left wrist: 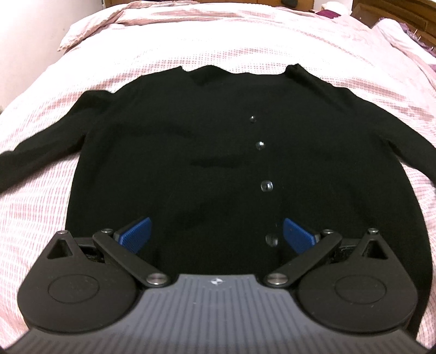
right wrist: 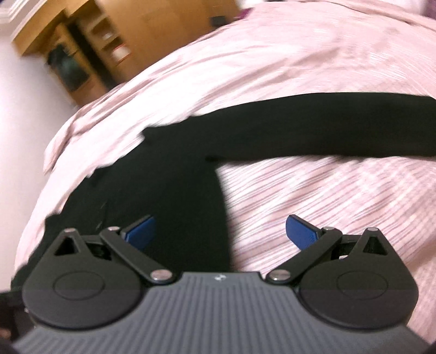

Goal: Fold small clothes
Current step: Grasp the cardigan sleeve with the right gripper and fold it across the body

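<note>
A small black cardigan (left wrist: 190,152) lies spread flat on the pink bed, buttons (left wrist: 266,186) up its front, both sleeves out to the sides. My left gripper (left wrist: 216,234) is open and empty, hovering over the hem near the lowest button. In the right wrist view, which is blurred, the cardigan's side (right wrist: 174,196) and one outstretched sleeve (right wrist: 327,125) show. My right gripper (right wrist: 220,234) is open and empty, over the garment's side edge below the sleeve.
A pink checked bedspread (left wrist: 218,43) covers the bed, with a pillow (left wrist: 90,30) at the far left. A wooden shelf unit (right wrist: 90,46) stands beyond the bed. Wooden furniture (left wrist: 395,11) is at the far right.
</note>
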